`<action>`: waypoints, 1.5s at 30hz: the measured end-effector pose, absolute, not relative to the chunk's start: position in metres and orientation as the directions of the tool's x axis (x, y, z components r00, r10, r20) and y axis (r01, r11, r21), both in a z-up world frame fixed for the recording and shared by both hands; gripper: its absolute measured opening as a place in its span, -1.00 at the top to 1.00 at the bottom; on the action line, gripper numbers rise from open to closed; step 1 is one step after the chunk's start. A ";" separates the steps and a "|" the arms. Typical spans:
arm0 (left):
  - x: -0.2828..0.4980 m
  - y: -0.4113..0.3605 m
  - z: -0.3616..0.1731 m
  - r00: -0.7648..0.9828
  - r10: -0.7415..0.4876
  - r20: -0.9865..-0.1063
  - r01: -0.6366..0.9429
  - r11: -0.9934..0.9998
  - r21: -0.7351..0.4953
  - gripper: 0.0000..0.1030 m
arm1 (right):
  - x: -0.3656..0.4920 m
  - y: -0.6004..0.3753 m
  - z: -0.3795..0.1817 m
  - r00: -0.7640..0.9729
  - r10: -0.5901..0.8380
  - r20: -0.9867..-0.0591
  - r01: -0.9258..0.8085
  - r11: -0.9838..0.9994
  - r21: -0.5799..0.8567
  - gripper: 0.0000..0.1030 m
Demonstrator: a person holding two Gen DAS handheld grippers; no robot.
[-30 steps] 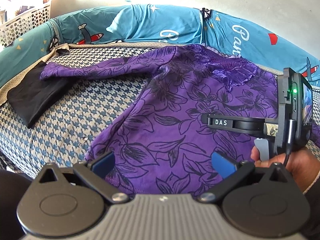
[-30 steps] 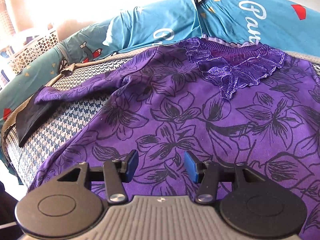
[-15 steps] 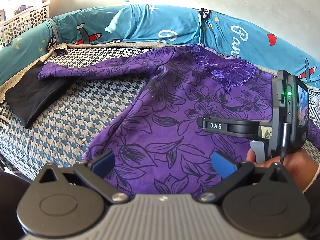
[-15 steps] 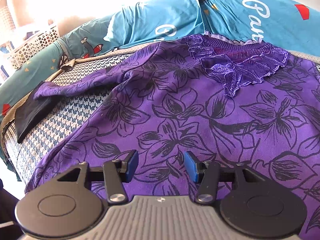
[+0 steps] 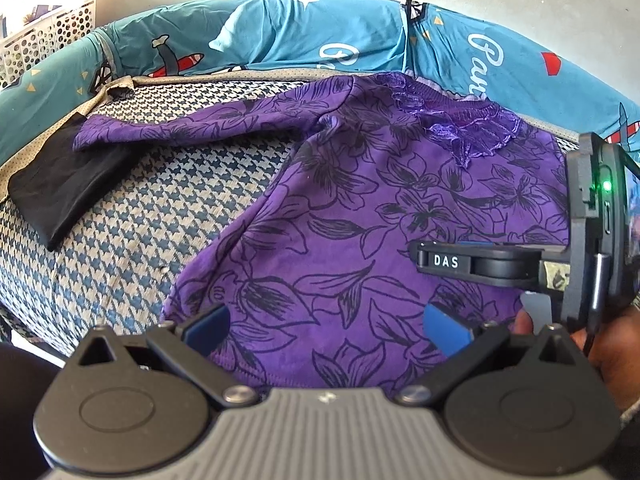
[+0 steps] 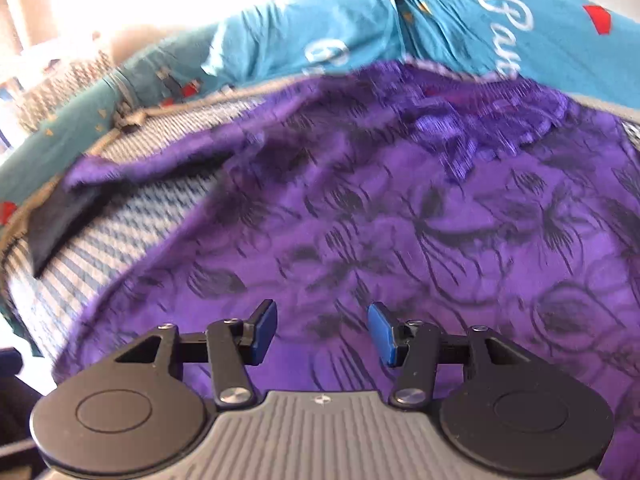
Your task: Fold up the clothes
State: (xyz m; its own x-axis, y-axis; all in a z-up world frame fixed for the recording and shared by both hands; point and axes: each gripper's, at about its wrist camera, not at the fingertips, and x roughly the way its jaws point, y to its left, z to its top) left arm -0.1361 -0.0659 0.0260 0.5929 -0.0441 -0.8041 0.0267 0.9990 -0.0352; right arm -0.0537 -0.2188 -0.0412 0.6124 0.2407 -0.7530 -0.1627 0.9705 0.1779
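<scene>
Purple floral top (image 5: 360,216) spread flat on houndstooth bed cover (image 5: 132,216), one sleeve (image 5: 192,128) out over black garment (image 5: 60,196). Left gripper (image 5: 326,320) fingers wide apart above hem, empty. Right gripper (image 6: 322,330) fingers part-open above body fabric, nothing between. Step, by my read: pre-grasp, no fold yet. Next: descend, pinch hem or side edge, both jaws.

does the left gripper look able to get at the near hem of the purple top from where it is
Probably yes. The left gripper stands open right above the purple top, whose near hem lies flat and uncovered between its fingers. The right gripper sits off to the side, not in the way.
</scene>
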 end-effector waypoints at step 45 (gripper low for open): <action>-0.129 -0.071 0.025 0.594 -0.018 -0.804 0.016 1.000 -0.010 -1.00 | -0.096 -0.237 -0.033 0.651 0.227 -0.724 -0.043 0.964 0.264 -0.08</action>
